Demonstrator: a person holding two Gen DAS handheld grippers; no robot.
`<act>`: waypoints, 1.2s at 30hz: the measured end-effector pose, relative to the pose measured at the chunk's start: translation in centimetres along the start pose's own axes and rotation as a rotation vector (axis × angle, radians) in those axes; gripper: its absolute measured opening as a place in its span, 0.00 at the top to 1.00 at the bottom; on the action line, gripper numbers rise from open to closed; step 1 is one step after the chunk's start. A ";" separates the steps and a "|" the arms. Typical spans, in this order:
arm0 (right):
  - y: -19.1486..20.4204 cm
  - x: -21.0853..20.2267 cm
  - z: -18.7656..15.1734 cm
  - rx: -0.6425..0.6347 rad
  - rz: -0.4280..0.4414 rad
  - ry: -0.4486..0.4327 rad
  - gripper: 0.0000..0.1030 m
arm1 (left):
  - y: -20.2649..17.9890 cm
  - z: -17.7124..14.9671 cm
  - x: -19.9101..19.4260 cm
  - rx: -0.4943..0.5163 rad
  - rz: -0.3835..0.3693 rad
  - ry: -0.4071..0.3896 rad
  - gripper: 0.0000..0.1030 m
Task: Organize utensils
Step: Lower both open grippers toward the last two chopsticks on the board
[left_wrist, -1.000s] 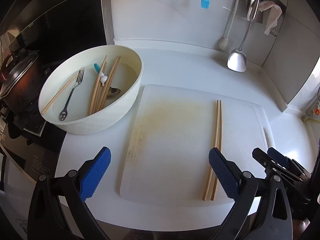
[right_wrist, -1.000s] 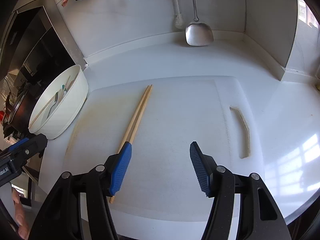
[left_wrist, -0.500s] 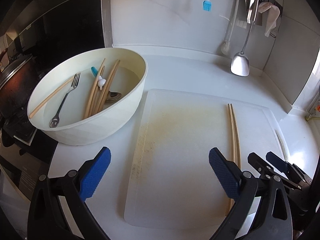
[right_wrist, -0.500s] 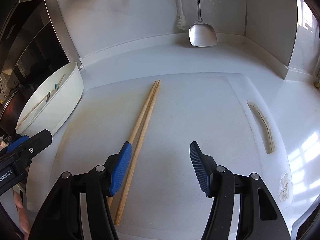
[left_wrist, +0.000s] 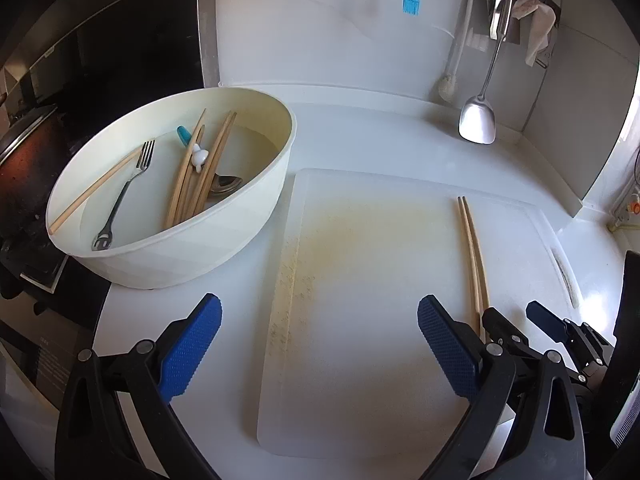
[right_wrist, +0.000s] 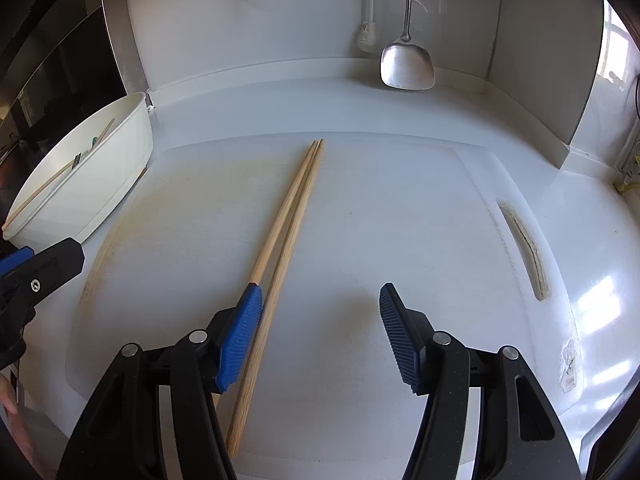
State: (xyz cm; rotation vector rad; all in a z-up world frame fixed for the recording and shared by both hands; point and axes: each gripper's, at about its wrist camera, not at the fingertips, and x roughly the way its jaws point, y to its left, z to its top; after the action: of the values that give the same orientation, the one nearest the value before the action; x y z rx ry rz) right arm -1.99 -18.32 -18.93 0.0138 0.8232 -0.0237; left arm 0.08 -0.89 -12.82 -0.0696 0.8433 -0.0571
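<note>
A cream bowl (left_wrist: 256,216) at the left holds several wooden chopsticks (left_wrist: 200,172), a metal fork (left_wrist: 124,196), a spoon (left_wrist: 224,184) and a blue-handled utensil (left_wrist: 185,135). It also shows in the right wrist view (right_wrist: 120,168). A pair of chopsticks (left_wrist: 472,244) lies on the white cutting board (left_wrist: 360,280), also seen in the right wrist view (right_wrist: 288,216). My left gripper (left_wrist: 320,348) is open and empty over the board's front. My right gripper (right_wrist: 320,332) is open and empty, its left finger (right_wrist: 240,332) over the pair's near end.
A steel spatula (left_wrist: 478,120), a dish brush (left_wrist: 450,88) and a blue silicone brush (left_wrist: 411,2) hang on the back wall. A dark stove with a pot (left_wrist: 24,168) lies left of the bowl. The board has a handle slot (right_wrist: 524,248) at its right.
Both grippers moved forward and lower toward the counter. The bowl and the chopstick pair now appear nearer. Both grippers stayed open.
</note>
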 end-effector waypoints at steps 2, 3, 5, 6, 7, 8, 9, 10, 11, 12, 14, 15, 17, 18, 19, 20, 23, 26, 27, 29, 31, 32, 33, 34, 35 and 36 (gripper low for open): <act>0.4 0.2 0.0 -0.017 -0.022 0.000 0.44 | -0.1 0.0 0.1 0.001 -0.002 0.002 0.06; 0.7 0.3 0.0 -0.035 -0.037 -0.006 0.44 | -0.1 -0.1 0.1 0.001 -0.002 0.003 0.06; 1.1 0.2 0.0 -0.072 -0.077 -0.021 0.44 | -0.1 -0.1 0.1 0.001 -0.003 0.002 0.06; 1.1 0.2 0.1 -0.082 -0.096 -0.026 0.44 | -0.1 -0.1 0.1 0.001 -0.002 0.002 0.06; 1.1 0.2 0.1 -0.087 -0.110 -0.030 0.44 | -0.1 -0.1 0.2 0.001 -0.001 0.003 0.06; 0.9 0.2 0.1 -0.087 -0.113 -0.031 0.44 | -0.1 -0.1 0.2 0.000 -0.003 0.005 0.06; 0.7 0.2 0.2 -0.082 -0.116 -0.031 0.44 | -0.2 -0.1 0.3 -0.001 -0.004 0.006 0.06; 0.4 0.1 0.2 -0.077 -0.121 -0.031 0.44 | -0.2 -0.2 0.3 -0.002 -0.003 0.006 0.06; 0.2 0.1 0.2 -0.073 -0.127 -0.032 0.44 | -0.3 -0.2 0.4 -0.001 -0.004 0.008 0.06; -0.1 0.1 0.2 -0.070 -0.134 -0.033 0.44 | -0.4 -0.2 0.5 -0.001 -0.006 0.009 0.06; -0.6 0.0 0.2 -0.063 -0.145 -0.034 0.44 | -0.7 -0.2 0.5 0.001 -0.009 0.010 0.06; -0.9 0.0 0.1 -0.058 -0.145 -0.033 0.44 | -0.8 -0.2 0.5 0.004 -0.010 0.009 0.06; -1.5 -0.1 0.1 -0.048 -0.154 -0.034 0.44 | -1.1 -0.3 0.6 0.009 -0.012 0.012 0.06; -1.8 -0.1 0.1 -0.044 -0.156 -0.034 0.44 | -1.2 -0.3 0.7 0.009 -0.014 0.013 0.06; -2.1 -0.1 0.0 -0.039 -0.154 -0.036 0.44 | -1.3 -0.3 0.7 0.009 -0.017 0.014 0.06; -2.4 -0.1 0.0 -0.032 -0.156 -0.037 0.44 | -1.4 -0.3 0.7 0.010 -0.020 0.015 0.06; -3.3 -0.2 0.0 -0.013 -0.168 -0.038 0.44 | -1.6 -0.3 0.8 0.015 -0.023 0.017 0.06; -4.2 -0.2 0.0 0.009 -0.178 -0.039 0.44 | -1.7 -0.3 0.8 0.020 -0.024 0.016 0.06; -4.4 -0.3 0.0 0.012 -0.182 -0.041 0.44 | -1.8 -0.3 0.8 0.022 -0.024 0.016 0.06; -4.8 -0.3 0.0 0.013 -0.195 -0.042 0.44 | -2.0 -0.3 0.9 0.026 -0.025 0.016 0.06; -5.3 -0.4 -0.1 0.019 -0.206 -0.042 0.44 | -2.3 -0.3 1.1 0.030 -0.029 0.018 0.06; -5.7 -0.4 -0.1 0.024 -0.207 -0.041 0.44 | -2.4 -0.3 1.2 0.032 -0.032 0.019 0.06; -5.9 -0.5 -0.1 0.027 -0.206 -0.041 0.44 | -2.6 -0.3 1.3 0.035 -0.036 0.019 0.06; -6.1 -0.5 -0.1 0.028 -0.217 -0.042 0.44 | -2.8 -0.3 1.4 0.037 -0.039 0.019 0.06; -6.3 -0.5 -0.1 0.028 -0.218 -0.043 0.44 | -3.0 -0.3 1.4 0.039 -0.043 0.018 0.06; -6.7 -0.4 -0.1 0.032 -0.218 -0.043 0.44 | -3.3 -0.3 1.5 0.043 -0.049 0.016 0.06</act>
State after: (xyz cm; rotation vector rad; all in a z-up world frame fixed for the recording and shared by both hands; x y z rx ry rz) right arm -2.52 -24.98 -18.71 -0.0460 0.7786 -0.2424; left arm 0.80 -4.31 -13.85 -0.0492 0.8561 -0.1225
